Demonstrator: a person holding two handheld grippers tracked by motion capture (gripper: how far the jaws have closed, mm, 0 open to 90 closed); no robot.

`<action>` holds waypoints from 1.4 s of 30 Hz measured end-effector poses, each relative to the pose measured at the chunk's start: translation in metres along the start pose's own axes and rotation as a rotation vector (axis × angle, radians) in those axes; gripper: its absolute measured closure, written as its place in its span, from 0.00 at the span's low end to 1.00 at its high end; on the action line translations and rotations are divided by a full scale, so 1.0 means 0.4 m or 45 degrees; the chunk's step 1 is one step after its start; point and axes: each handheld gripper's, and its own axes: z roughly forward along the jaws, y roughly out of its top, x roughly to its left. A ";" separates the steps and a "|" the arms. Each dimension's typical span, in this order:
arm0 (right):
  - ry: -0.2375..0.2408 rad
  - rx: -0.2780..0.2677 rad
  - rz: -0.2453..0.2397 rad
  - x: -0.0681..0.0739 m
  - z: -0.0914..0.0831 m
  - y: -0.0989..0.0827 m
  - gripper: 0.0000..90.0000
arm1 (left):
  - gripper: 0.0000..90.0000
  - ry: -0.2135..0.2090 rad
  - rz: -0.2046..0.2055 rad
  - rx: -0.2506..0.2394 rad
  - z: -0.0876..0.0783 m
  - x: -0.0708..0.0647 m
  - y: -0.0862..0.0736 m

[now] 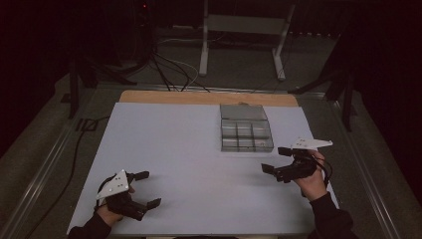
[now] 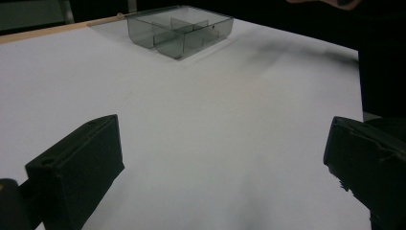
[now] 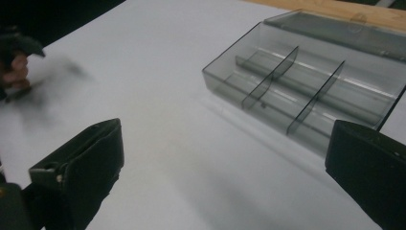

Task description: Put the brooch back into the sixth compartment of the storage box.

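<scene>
While the divided plastic box (image 1: 246, 128) sits toward the far edge of the white sheet (image 1: 189, 149) on the desk, the right gripper (image 1: 277, 161) hovers just nearside of it, jaws apart. Well left, the left gripper (image 1: 147, 189) is spread too. Background stays dark.

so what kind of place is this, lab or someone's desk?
Most likely a lab or data-collection rig: a table covered by a white sheet, loose cables across the floor, a metal stand behind, and hand-held tools, left and right, near a clear compartment box.
</scene>
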 end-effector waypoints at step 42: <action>0.124 0.030 0.010 -0.004 -0.034 -0.246 0.00 | 0.01 -0.003 0.001 0.019 0.004 0.002 -0.003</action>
